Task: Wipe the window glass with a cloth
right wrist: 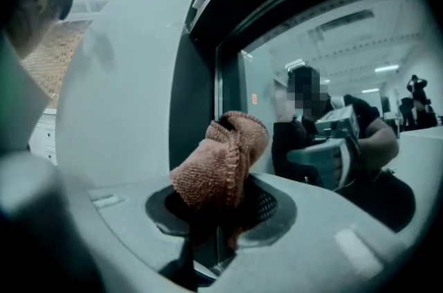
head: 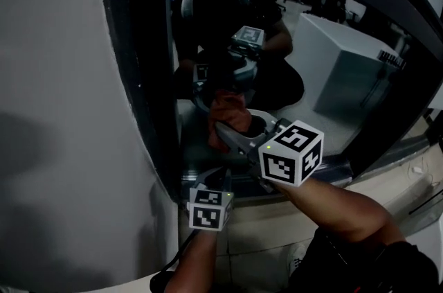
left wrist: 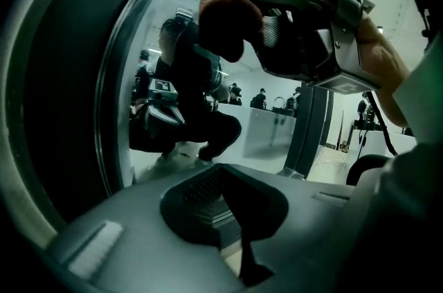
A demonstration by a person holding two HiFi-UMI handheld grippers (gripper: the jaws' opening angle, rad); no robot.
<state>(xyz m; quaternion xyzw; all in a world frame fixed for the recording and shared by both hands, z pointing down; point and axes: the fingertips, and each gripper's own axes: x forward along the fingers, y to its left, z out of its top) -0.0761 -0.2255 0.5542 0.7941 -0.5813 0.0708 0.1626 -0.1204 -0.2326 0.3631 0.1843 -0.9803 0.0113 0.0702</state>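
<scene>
As the right gripper (right wrist: 220,219) clamps it, the cloth (right wrist: 220,160) bulges above the jaws.

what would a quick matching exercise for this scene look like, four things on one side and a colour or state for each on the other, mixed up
Things
1. left gripper
2. right gripper
3. cloth
4. window glass

Colour or state
A. pinkish-brown, bunched up
B. shows the reflection of a crouching person
C. jaws together, nothing between them
D. jaws clamped on fabric

Pairs: 1-C, 2-D, 3-A, 4-B
</scene>
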